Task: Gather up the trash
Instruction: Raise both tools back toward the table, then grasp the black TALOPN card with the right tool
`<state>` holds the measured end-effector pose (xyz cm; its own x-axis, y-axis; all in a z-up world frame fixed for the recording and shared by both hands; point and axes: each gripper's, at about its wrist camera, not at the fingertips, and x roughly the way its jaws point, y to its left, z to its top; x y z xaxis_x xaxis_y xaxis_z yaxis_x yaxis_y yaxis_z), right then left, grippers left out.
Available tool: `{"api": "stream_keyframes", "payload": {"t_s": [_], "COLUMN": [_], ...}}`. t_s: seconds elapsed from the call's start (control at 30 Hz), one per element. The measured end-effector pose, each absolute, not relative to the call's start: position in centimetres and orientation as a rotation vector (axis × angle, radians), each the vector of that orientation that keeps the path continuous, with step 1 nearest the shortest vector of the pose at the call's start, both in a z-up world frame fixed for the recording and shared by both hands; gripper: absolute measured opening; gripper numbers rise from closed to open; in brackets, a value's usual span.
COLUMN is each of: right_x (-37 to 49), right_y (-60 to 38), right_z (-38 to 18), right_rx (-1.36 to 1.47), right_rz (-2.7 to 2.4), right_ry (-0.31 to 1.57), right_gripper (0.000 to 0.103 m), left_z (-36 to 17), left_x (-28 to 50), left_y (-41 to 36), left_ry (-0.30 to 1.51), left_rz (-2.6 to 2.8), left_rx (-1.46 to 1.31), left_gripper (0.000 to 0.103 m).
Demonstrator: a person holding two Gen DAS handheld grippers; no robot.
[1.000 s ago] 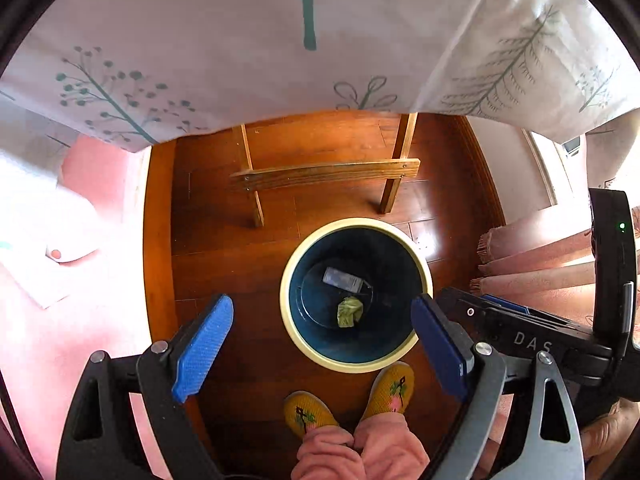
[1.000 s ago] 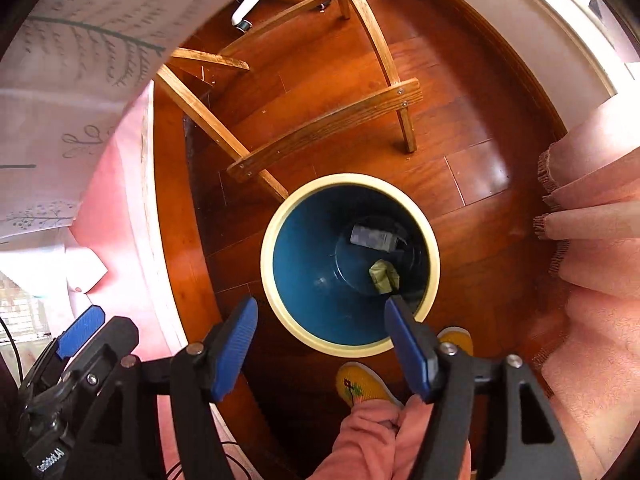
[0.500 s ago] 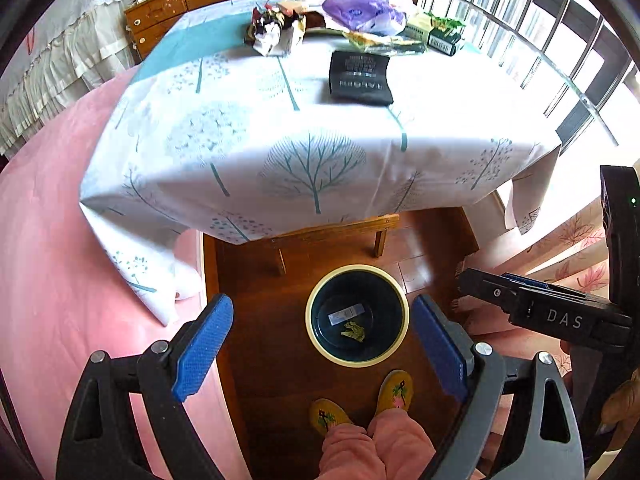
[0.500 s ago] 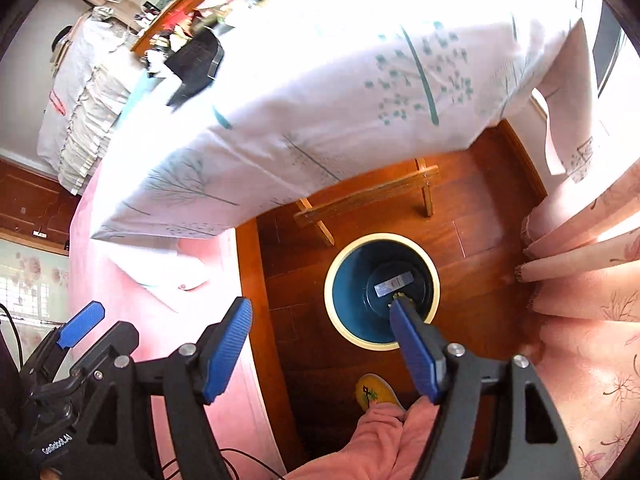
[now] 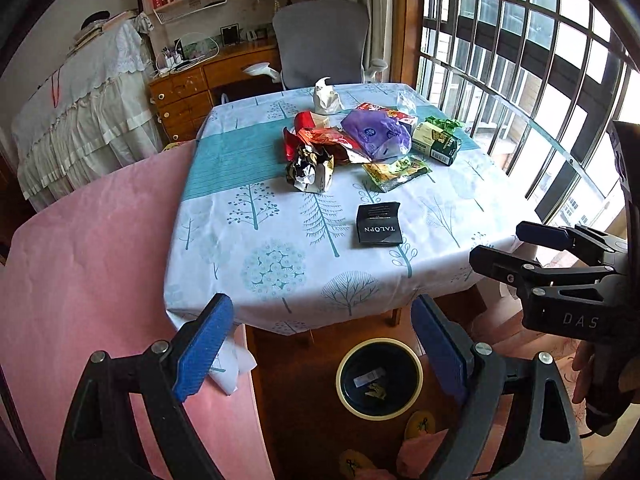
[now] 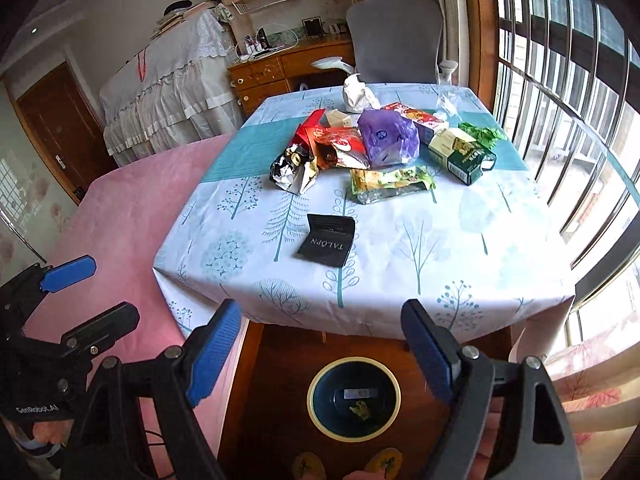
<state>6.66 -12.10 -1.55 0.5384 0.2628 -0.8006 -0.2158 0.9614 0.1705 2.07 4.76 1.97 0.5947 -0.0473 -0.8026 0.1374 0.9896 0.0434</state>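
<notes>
Trash (image 5: 352,142) lies heaped near the far middle of the bench (image 5: 256,240), on a tree-printed cloth: crumpled wrappers, a purple bag (image 5: 378,134), a green carton (image 5: 438,144), and, apart and nearer, a flat black packet (image 5: 378,224). Below the near edge of the bench stands the bin (image 5: 379,378) on the wooden floor, with two small scraps already at its bottom. Left gripper (image 5: 320,344): fingers spread wide, nothing between them. Right gripper (image 6: 320,344): jaws opening, likewise empty; from the left wrist view it appears at the right edge, beside the bench corner. Step in hand, as judged: between a drop into the bin and the next pickup. The next move calls for reaching forward over the bench to one item, the black packet being nearest and lying clear of the heap, and closing on its thin edge without bunching the cloth. Compared with the view one second earlier, when both cameras looked almost straight down into the bin from under the cloth's hem, both now stand high enough to show the whole bench top and the room beyond, and the bin appears small and low.
</notes>
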Motion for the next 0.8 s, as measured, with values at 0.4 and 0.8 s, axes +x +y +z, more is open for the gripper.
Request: {"api": "stream_keyframes", "payload": {"t_s": [0.4, 0.8], "right_x": [16.7, 20.4], "right_y": [-7.8, -4.9], "right_z": [-6.9, -12.8], "right_rx": [-0.384, -0.780], "right_rz": [0.622, 1.054], "right_ry": [0.982, 0.960], "right_gripper": [0.087, 0.087], "left_z": [-3.7, -10.0], "left_x": [9.5, 13.6], "left_y": [6.8, 6.8], "left_ry": [1.060, 1.192], "left_rz": [0.091, 0.323], "left_rx": [-0.060, -0.278], "left_gripper": [0.089, 0.089]}}
